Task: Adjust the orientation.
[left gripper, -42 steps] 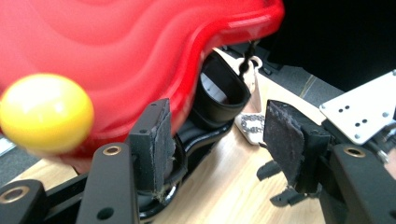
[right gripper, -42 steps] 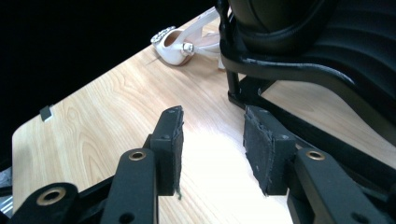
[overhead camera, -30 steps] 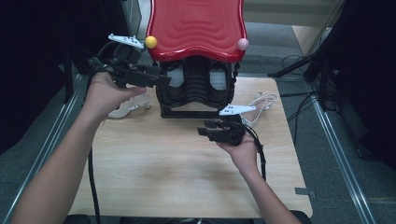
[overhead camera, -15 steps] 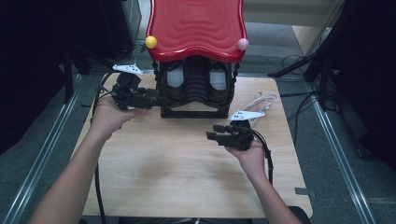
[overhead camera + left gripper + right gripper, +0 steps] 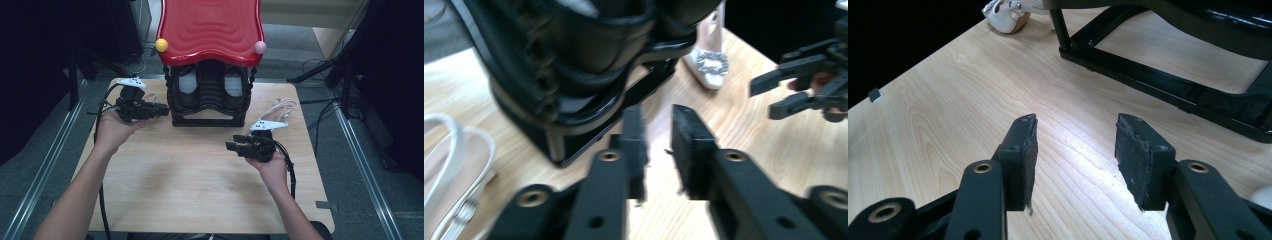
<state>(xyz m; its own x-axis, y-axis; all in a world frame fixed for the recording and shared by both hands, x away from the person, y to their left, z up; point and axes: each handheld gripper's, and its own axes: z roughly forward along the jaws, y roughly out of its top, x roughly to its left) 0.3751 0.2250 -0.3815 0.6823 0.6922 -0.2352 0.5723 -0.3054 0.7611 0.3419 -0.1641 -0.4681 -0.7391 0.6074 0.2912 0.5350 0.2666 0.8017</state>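
Note:
A black shoe rack (image 5: 210, 102) with a wavy red top (image 5: 210, 30) stands at the table's far middle. My left gripper (image 5: 162, 111) is level beside the rack's left foot. In the left gripper view its jaws (image 5: 656, 112) have just been closing to a narrow gap, with nothing between them. A white strappy sandal (image 5: 454, 165) lies just to its left. My right gripper (image 5: 232, 144) hovers open over bare wood in front of the rack's right side, its pads (image 5: 1075, 122) holding nothing. A white buckled sandal (image 5: 277, 107) lies beyond it, by the rack's right foot.
A yellow ball (image 5: 161, 45) and a pink ball (image 5: 260, 47) sit on the red top's front corners. The rack's black base frame (image 5: 1168, 85) lies ahead of my right gripper. Metal rails (image 5: 50, 150) run along both table sides. Cables trail at the right.
My left hand has come down from the rack's upper left side to the table by its foot, and its jaws have narrowed. The right hand drifted slightly toward the near right.

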